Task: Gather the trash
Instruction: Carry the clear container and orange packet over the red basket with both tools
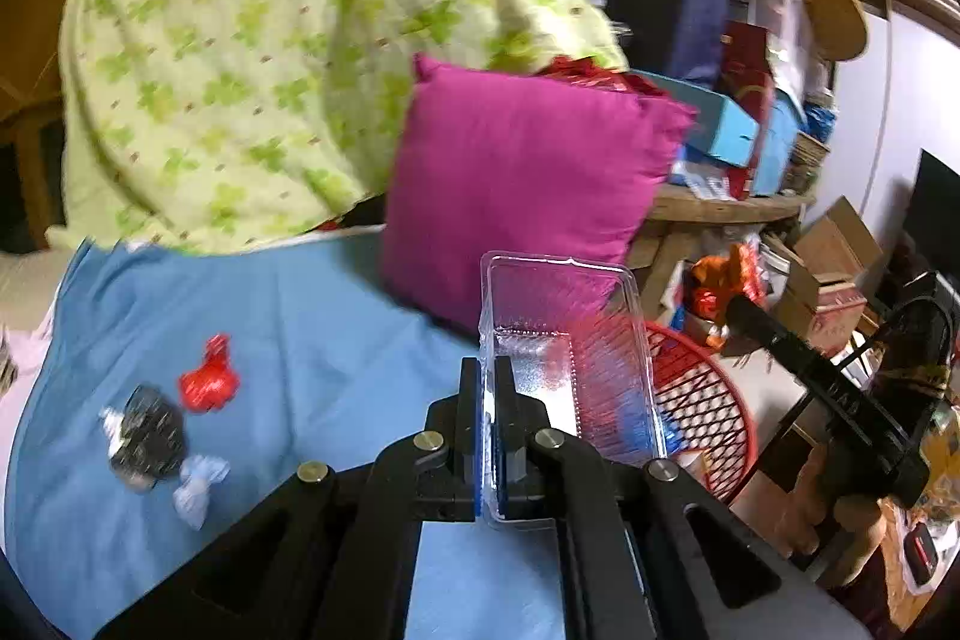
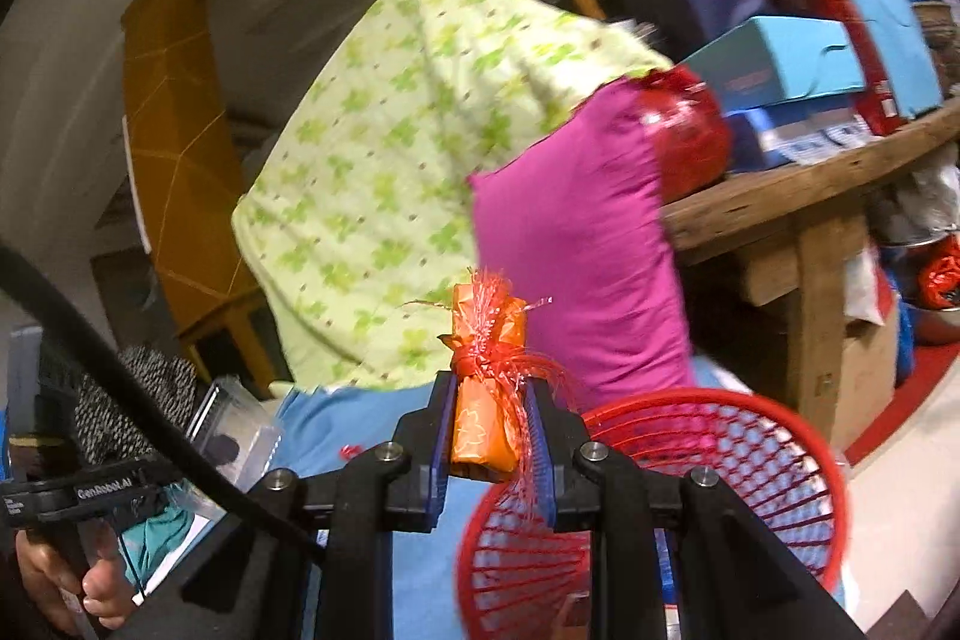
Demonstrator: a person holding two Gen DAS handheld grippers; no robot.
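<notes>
My left gripper [image 1: 487, 370] is shut on the near wall of a clear plastic tray [image 1: 558, 334], held above the blue sheet near the red mesh basket [image 1: 702, 400]. My right gripper [image 2: 491, 394] is shut on an orange wrapped packet tied with red netting [image 2: 486, 388], held just above and left of the red basket [image 2: 720, 472]. On the blue sheet [image 1: 300, 316] lie a red wrapper [image 1: 207, 382], a black-and-white wrapper [image 1: 147, 436] and a pale blue wrapper [image 1: 198, 484]. The right gripper's body [image 1: 840, 400] shows in the left wrist view.
A magenta cushion [image 1: 516, 172] and a green patterned quilt [image 1: 270, 58] stand behind the sheet. A cluttered wooden table [image 2: 798, 184] with blue boxes is at the right. Cardboard boxes [image 1: 834, 250] sit on the floor beyond the basket.
</notes>
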